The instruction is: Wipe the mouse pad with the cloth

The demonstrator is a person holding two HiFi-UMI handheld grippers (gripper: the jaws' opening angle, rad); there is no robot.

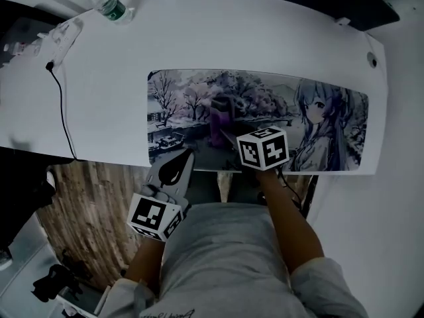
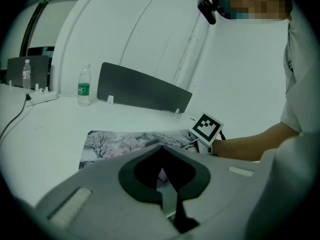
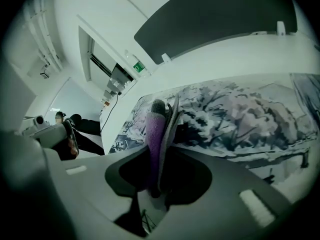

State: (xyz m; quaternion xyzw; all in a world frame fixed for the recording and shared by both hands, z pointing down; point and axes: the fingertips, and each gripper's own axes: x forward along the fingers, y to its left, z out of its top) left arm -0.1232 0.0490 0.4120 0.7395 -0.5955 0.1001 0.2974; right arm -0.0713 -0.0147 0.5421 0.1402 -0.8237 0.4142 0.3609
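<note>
A long mouse pad (image 1: 265, 105) printed with trees and an anime figure lies along the front of the white desk (image 1: 99, 91). My right gripper (image 1: 228, 134), under its marker cube, is over the pad's middle, shut on a purple cloth (image 1: 218, 119). In the right gripper view the cloth (image 3: 154, 134) stands pinched between the jaws (image 3: 162, 109), above the pad (image 3: 240, 114). My left gripper (image 1: 182, 154) hovers at the desk's front edge by the pad's left end, shut and holding nothing; in its own view the jaw tips (image 2: 161, 146) meet before the pad (image 2: 115, 141).
At the desk's far left corner stands a water bottle (image 1: 109, 6), with a power strip (image 1: 63, 35) beside it and a black cable (image 1: 63, 111) running forward. A dark divider panel (image 2: 142, 90) lines the back edge. Wooden floor (image 1: 93, 204) shows below the front edge.
</note>
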